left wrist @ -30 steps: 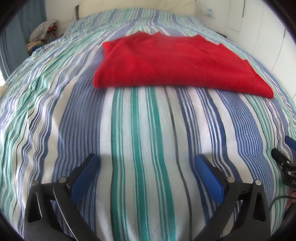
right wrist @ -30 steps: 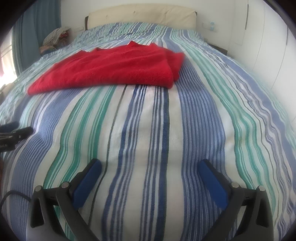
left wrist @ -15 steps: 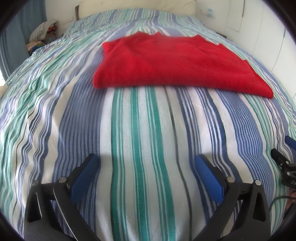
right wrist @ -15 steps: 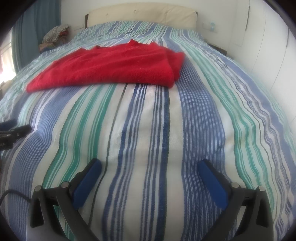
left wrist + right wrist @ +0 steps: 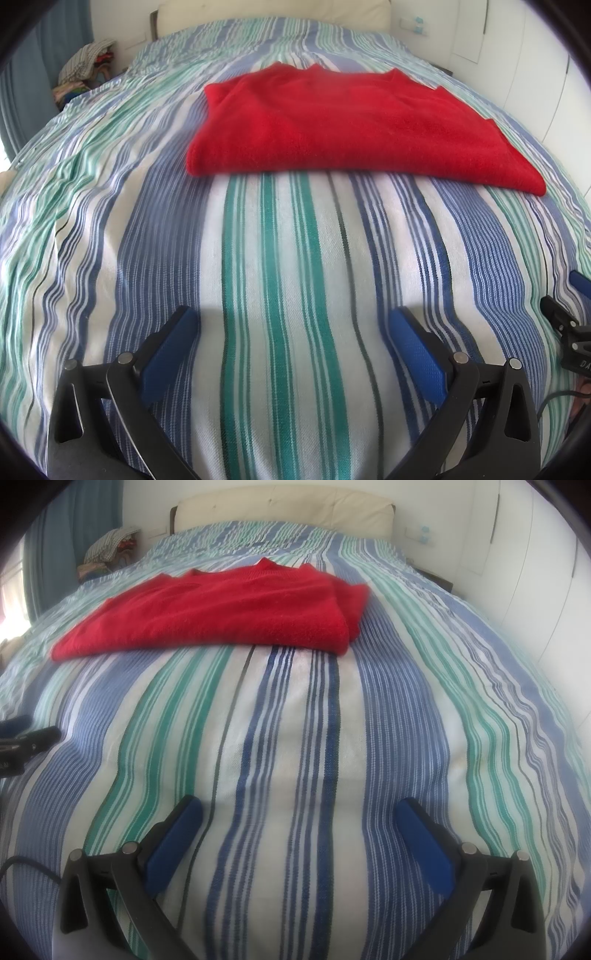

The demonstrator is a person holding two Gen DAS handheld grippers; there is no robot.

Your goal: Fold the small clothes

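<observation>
A red knitted garment (image 5: 343,122) lies folded flat across the middle of the striped bed; it also shows in the right wrist view (image 5: 225,609). My left gripper (image 5: 291,325) is open and empty, low over the bedspread well in front of the garment's near edge. My right gripper (image 5: 301,812) is open and empty too, equally far back from the garment. The right gripper's tip shows at the right edge of the left wrist view (image 5: 565,325). The left gripper's tip shows at the left edge of the right wrist view (image 5: 26,738).
The bed has a blue, green and white striped cover (image 5: 295,240) and a cream headboard (image 5: 284,506). A pile of clothes (image 5: 85,66) sits beside the bed at far left. White cupboard doors (image 5: 535,554) stand along the right.
The right wrist view has drifted slightly, so the garment sits a little lower and nearer. The left gripper has barely moved. Both grippers stay open.
</observation>
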